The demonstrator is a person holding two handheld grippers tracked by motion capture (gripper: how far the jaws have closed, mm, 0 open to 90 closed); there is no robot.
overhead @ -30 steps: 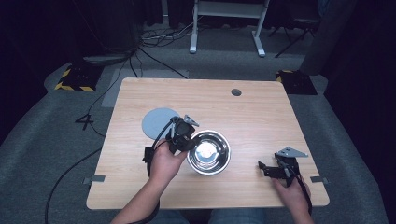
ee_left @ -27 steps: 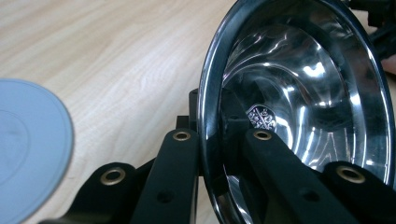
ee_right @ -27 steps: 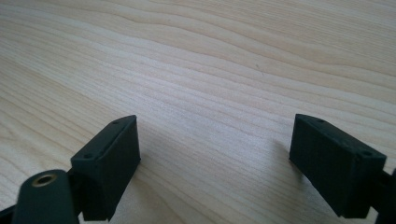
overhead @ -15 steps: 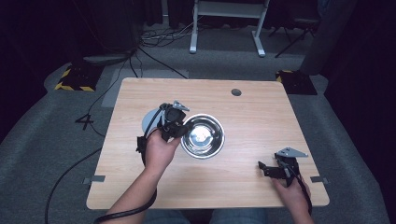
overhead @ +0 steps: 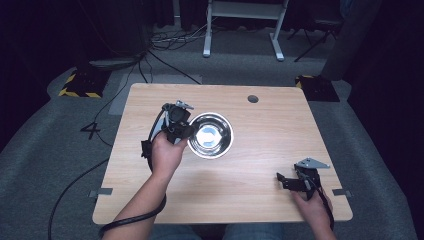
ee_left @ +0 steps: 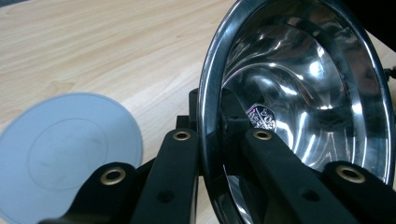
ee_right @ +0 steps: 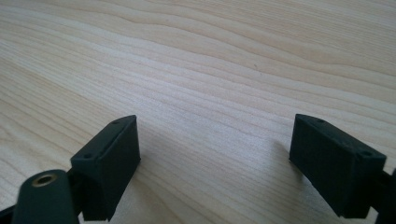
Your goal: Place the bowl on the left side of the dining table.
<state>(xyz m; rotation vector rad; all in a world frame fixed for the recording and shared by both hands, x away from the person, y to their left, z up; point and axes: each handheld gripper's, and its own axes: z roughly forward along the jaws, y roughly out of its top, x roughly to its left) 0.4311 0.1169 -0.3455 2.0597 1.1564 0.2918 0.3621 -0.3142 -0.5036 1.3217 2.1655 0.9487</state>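
Note:
A shiny steel bowl (overhead: pixel 211 135) hangs a little above the wooden table (overhead: pixel 285 130), left of its middle. My left gripper (overhead: pixel 184 129) is shut on its left rim. In the left gripper view the two black jaws stand on either side of the rim, one inside the bowl (ee_left: pixel 303 84) and one outside, with the left gripper (ee_left: pixel 219 140) pinching the thin wall. A flat grey round disc (ee_left: pixel 65 149) lies on the table just beside and below the bowl. My right gripper (overhead: pixel 281 181) rests near the front right corner. The right gripper (ee_right: pixel 215 154) stands open over bare wood.
A small round hole (overhead: pixel 253 98) sits near the table's far edge. A black cable (overhead: pixel 130 220) trails from the left gripper over the front edge. Beyond the table are grey floor, cables and a white stand's feet (overhead: pixel 240 30).
The left gripper has carried the bowl away from the person and slightly left, up over the area of the grey disc. The right gripper has stayed where it was.

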